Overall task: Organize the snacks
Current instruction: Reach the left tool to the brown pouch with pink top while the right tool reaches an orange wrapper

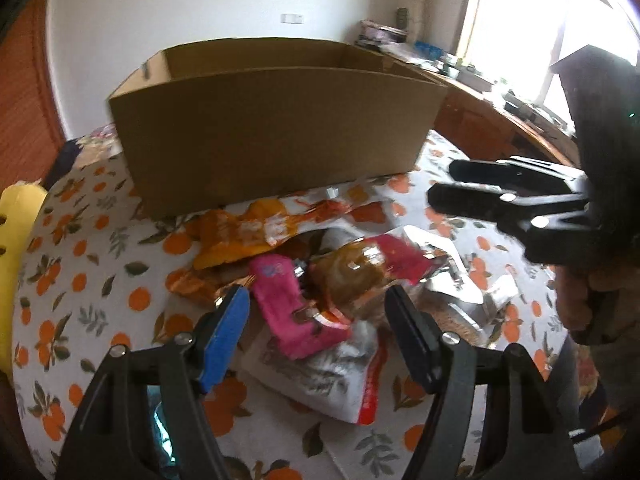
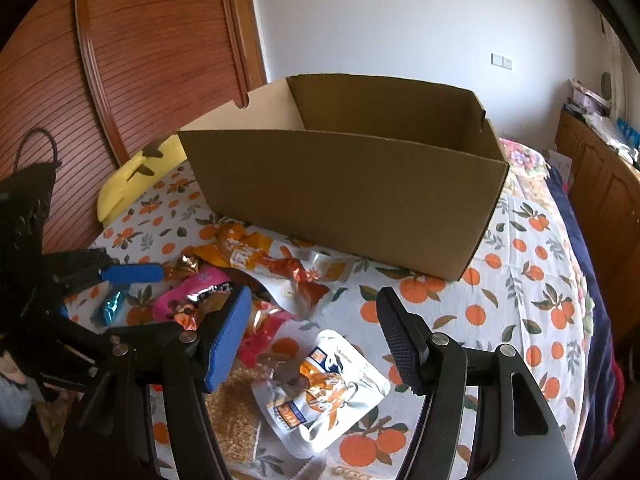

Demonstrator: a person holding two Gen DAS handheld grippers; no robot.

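Note:
An open brown cardboard box [image 1: 272, 136] stands on the orange-print cloth, also in the right wrist view [image 2: 352, 196]. A heap of snack packets lies in front of it: a pink packet [image 1: 296, 312], an orange packet [image 1: 236, 236], a brown packet [image 1: 352, 276]. My left gripper [image 1: 318, 332] is open just above the pink and brown packets, holding nothing. My right gripper [image 2: 314, 336] is open over a white and orange pouch [image 2: 320, 392], empty. It shows at the right of the left wrist view [image 1: 444, 184]. The left gripper's blue pad [image 2: 132, 273] shows in the right wrist view.
A yellow plush [image 2: 132, 180] lies at the cloth's far left edge. A wooden slatted door [image 2: 132, 80] stands behind it. A wooden cabinet [image 1: 492, 120] with clutter runs under the window at the right. A small blue candy wrapper [image 2: 110, 308] lies near the left gripper.

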